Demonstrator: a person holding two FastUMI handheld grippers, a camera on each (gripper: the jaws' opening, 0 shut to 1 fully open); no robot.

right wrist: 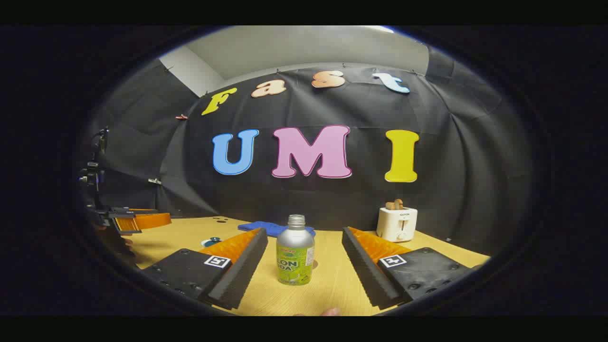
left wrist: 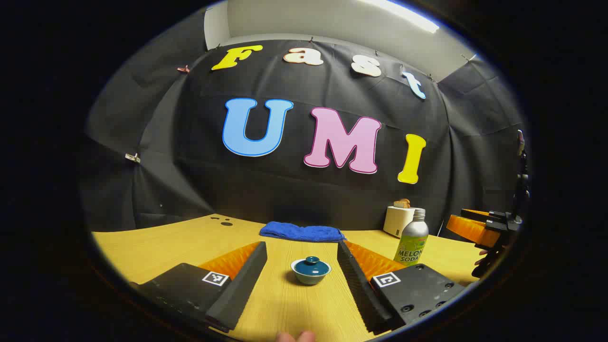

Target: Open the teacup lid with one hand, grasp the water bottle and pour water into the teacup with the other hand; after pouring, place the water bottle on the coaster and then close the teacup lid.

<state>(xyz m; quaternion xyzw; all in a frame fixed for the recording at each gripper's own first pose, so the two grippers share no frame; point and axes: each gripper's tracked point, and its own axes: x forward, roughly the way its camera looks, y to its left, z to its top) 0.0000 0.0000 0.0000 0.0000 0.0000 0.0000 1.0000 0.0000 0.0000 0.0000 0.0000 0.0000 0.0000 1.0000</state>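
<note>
**Teacup and bottle wait between spread grippers**

A lidded teacup (left wrist: 310,270) sits on the wooden table (left wrist: 156,247), its lid (left wrist: 311,262) in place, framed in the left gripper view between the two fingers of the left gripper (left wrist: 302,285). The fingers stand wide apart on either side of the cup and touch nothing. Behind and to the right of the cup in that view stands the bottle (left wrist: 412,237), upright and uncapped, near the right finger but clear of it.

In the right gripper view the same bottle (right wrist: 295,251) stands centred between the fingers of the right gripper (right wrist: 301,280), which are likewise spread wide with open table on both sides of the bottle. The teacup (right wrist: 210,242) peeks out past the left finger, partly hidden.

A folded blue cloth (left wrist: 302,232) lies at the back of the table, behind the cup; in the right gripper view it shows behind the bottle (right wrist: 266,228). A white toaster (left wrist: 398,219) with toast in its slots stands near the booth wall, also seen in the right gripper view (right wrist: 397,223). Each view catches the other gripper at its edge: the right one far right in the left gripper view (left wrist: 484,228), the left one far left in the right gripper view (right wrist: 128,221).
</note>
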